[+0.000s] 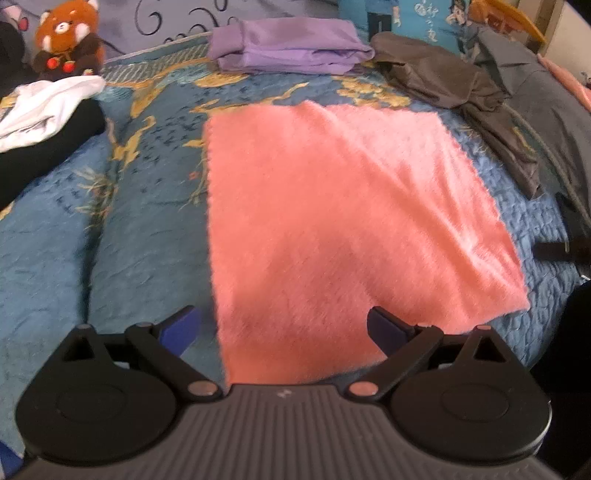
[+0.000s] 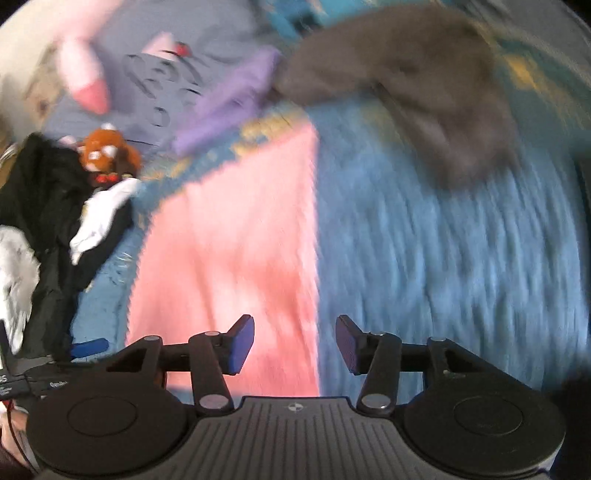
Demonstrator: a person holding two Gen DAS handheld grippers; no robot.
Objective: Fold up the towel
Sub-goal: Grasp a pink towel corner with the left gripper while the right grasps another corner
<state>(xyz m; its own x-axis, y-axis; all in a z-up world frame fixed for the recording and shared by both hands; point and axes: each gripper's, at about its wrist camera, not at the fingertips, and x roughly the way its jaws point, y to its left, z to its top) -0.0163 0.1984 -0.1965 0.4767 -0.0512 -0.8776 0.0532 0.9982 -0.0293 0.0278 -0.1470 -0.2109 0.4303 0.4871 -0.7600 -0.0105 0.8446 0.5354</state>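
Pink fluffy towel [image 1: 343, 229] flat on bedspread [image 1: 155, 229]

white characters on the blue printed pillow [image 1: 424, 18], too small to read

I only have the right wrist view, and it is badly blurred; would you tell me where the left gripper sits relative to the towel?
Observer: The left gripper is at the pink towel's near left corner, jaws wide open, nothing held.
Operator: Thank you. Is the towel lying flat?
Observer: Mostly flat on the blue bedspread, with soft diagonal wrinkles across its right half.
Operator: Is anything crowding its far edge?
Observer: A folded purple garment and a brown garment lie beyond it, both apart from the towel.
Operator: And my own gripper?
Observer: The right gripper shows in the left view only as a dark shape at the right edge; in your view, its open jaws straddle the towel's right edge.
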